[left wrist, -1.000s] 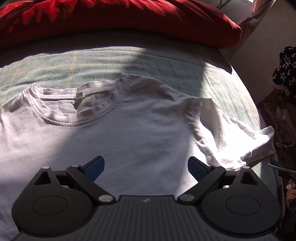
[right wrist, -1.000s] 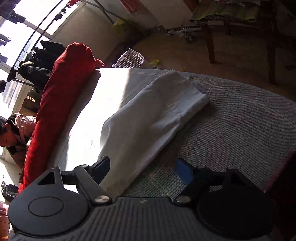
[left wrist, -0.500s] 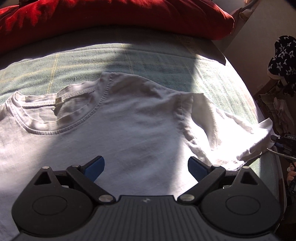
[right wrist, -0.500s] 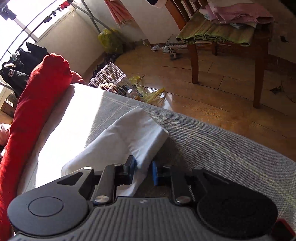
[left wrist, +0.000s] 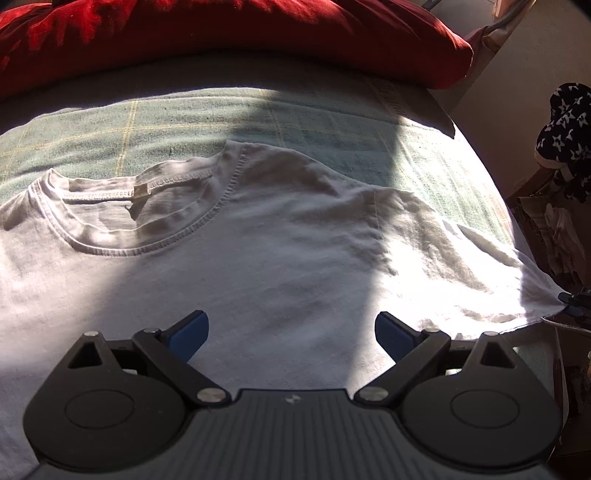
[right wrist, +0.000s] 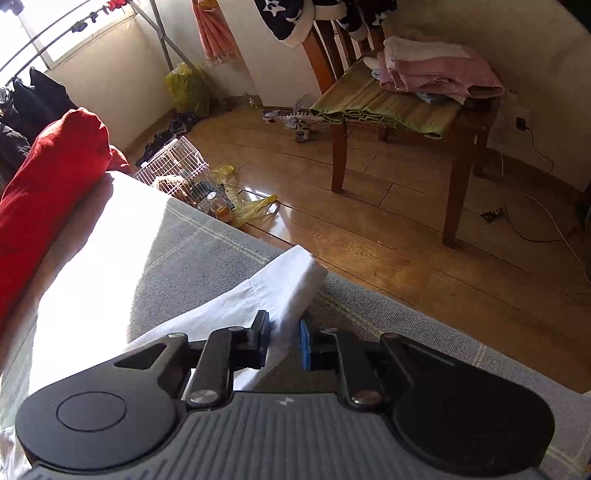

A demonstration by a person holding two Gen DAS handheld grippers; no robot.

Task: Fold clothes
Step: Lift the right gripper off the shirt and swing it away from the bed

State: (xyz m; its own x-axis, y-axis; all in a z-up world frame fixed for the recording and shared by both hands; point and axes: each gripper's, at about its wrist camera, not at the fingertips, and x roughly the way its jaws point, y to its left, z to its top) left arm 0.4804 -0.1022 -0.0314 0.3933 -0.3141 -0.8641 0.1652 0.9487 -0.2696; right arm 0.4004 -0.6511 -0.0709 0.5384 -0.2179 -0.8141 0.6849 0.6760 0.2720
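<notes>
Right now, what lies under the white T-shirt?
The white T-shirt lies spread on a grey-green checked blanket, bare beyond the collar. The blanket beneath the shirt's body is covered, so anything there cannot be seen.

Ahead of the left tongs (left wrist: 291, 328), flat shirt (left wrist: 295, 251) leaves open passage until the red pillow (left wrist: 221, 33) blocks it.

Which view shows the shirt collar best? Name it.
The left wrist view: the collar lies in full sight, stitching and tag included. The right wrist view shows only a sleeve pinched in the right claw, no collar.
</notes>
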